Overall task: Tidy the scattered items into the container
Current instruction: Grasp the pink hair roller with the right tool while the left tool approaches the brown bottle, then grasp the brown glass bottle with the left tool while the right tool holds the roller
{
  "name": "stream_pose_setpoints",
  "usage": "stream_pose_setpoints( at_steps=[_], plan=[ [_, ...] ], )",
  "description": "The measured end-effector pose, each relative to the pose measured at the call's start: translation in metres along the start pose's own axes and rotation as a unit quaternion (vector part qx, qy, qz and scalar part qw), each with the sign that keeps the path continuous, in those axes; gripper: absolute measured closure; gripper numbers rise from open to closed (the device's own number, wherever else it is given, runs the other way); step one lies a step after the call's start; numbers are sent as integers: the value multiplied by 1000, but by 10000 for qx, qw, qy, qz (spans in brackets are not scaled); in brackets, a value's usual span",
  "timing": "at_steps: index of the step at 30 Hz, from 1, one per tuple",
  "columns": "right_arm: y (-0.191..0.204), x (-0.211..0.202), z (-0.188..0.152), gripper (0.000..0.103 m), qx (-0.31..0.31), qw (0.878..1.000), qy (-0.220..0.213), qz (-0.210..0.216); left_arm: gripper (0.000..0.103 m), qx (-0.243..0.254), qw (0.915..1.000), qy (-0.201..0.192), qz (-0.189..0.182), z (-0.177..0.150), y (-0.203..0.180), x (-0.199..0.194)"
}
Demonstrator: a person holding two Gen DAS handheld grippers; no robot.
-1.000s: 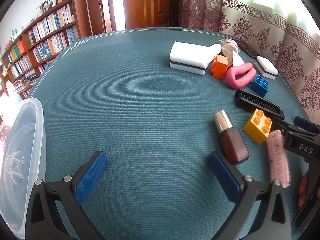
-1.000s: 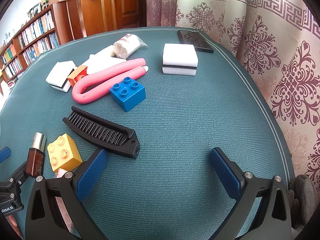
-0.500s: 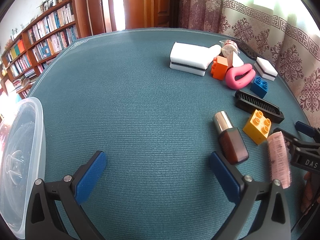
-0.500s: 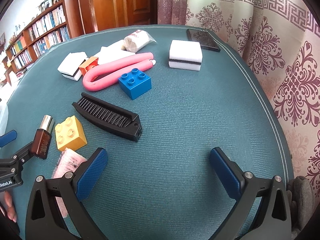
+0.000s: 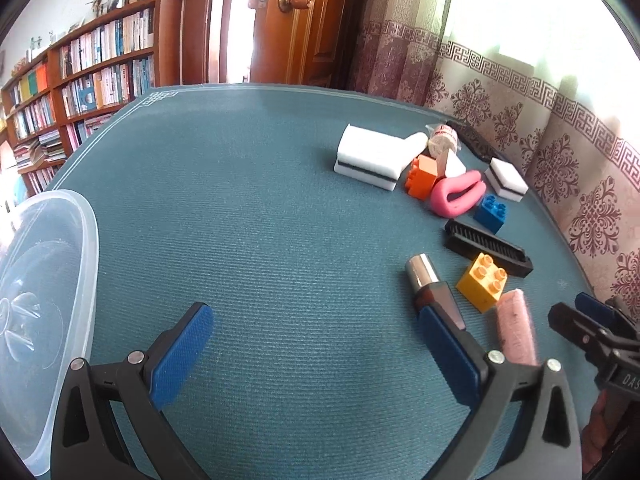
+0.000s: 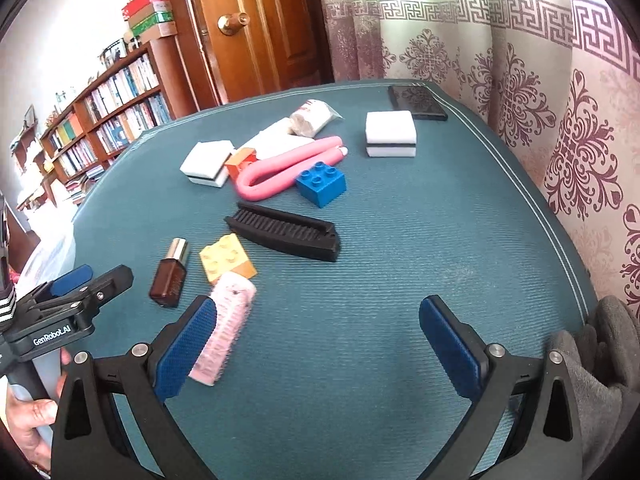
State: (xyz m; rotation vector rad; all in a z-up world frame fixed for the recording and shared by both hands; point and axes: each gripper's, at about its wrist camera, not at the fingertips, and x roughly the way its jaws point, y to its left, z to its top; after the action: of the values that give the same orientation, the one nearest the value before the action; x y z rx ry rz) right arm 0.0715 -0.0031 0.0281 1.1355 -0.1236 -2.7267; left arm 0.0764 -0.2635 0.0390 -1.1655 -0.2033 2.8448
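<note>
A clear plastic container (image 5: 44, 304) sits at the table's left edge. Scattered on the right are a brown bottle (image 5: 434, 294) (image 6: 170, 274), a yellow brick (image 5: 482, 282) (image 6: 226, 260), a pink packet (image 5: 516, 330) (image 6: 224, 330), a black comb (image 5: 486, 246) (image 6: 286, 232), a blue brick (image 5: 490, 208) (image 6: 320, 182), a pink foam roller (image 5: 456, 192) (image 6: 280, 174), an orange brick (image 5: 422, 176) (image 6: 240, 162) and white sponges (image 5: 370, 156) (image 6: 390, 134). My left gripper (image 5: 316, 350) is open over bare mat, its right finger in front of the bottle. My right gripper (image 6: 316, 344) is open, its left finger over the pink packet.
A black phone (image 6: 416, 102) lies at the far table edge by the curtain. A wrapped white roll (image 6: 312, 118) rests behind the roller. A bookshelf (image 5: 80, 80) and wooden door (image 5: 296, 20) stand beyond the table. A grey cloth (image 6: 600, 360) lies at the right edge.
Both grippers have pulled back and risen, so the items look farther away. The right gripper has swung left, bringing the pink packet under its left finger. Both stay open.
</note>
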Motion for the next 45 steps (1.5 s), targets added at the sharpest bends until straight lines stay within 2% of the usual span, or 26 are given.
stream_pose_setpoints(
  at_steps=[2, 4, 6, 8, 16, 23, 26, 30, 35, 36, 39, 41, 45],
  plan=[
    [11, -4, -4, 1, -101, 9999, -28, 32, 0, 118, 9997, -184, -66, 0, -5, -7],
    [21, -3, -8, 13, -197, 9998, 40, 87, 0, 290, 9989, -347, -117, 0, -13, -14],
    [27, 2, -12, 20, -235, 9994, 164, 174, 0, 450, 9976, -494, -153, 0, -19, -20],
    [31, 4, -14, 23, -196, 9990, 236, 322, 0, 528, 9968, -570, -186, -1, -22, -22],
    [44, 8, -15, 40, -270, 9980, 270, 506, 0, 349, 9978, -519, -206, -1, -14, -21],
    [48, 9, -15, 55, -292, 9970, 253, 664, 3, 349, 9989, -246, -205, -3, -14, -18],
    [51, 10, -15, 57, -296, 9965, 285, 725, 11, 325, 9989, -163, -303, -1, -15, -17],
    [54, 15, -17, 57, -248, 9949, 414, 888, 15, 275, 9984, -72, -482, 2, -18, -16],
    [54, 20, -18, 57, -183, 9940, 490, 965, 22, 487, 9972, 56, -569, 6, -31, -10],
    [54, 19, -19, 57, -181, 9939, 484, 970, 26, 486, 9968, 138, -625, 7, -33, -6],
    [56, 18, -20, 64, -251, 9933, 491, 1015, 47, 395, 9953, 452, -762, 7, -36, 10],
    [59, 15, -21, 65, -360, 9933, 474, 992, 48, 334, 9941, 502, -906, 8, -36, 13],
    [64, 11, -23, 68, -564, 9947, 447, 732, 50, 503, 9938, 538, -834, 11, -46, 13]
  ],
)
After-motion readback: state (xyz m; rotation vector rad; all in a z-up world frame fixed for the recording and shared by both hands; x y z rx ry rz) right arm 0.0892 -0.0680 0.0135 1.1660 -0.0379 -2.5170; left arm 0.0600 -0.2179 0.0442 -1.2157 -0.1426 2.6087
